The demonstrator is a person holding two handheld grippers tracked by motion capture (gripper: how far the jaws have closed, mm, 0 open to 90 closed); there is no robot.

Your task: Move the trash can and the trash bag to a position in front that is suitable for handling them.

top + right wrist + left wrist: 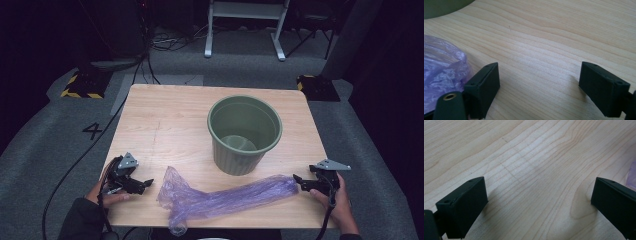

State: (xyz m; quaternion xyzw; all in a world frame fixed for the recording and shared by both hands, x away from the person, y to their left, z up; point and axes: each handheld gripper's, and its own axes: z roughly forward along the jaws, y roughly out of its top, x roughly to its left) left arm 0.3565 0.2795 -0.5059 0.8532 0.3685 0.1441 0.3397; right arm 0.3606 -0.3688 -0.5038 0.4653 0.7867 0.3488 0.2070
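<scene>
A wooden table (165, 120) holds a green bin (244, 134), upright and apparently empty, though its floor is dim. A crumpled purple bag (220, 197) lies flat along the near edge, in front of the bin and not in it. The left gripper (142, 185) rests just left of the bag, jaws spread, nothing between them. The right gripper (297, 181) sits at the bag's right end, jaws also spread and empty. Lining the bin looks not yet begun: the bag must be grasped, opened and fitted.
</scene>
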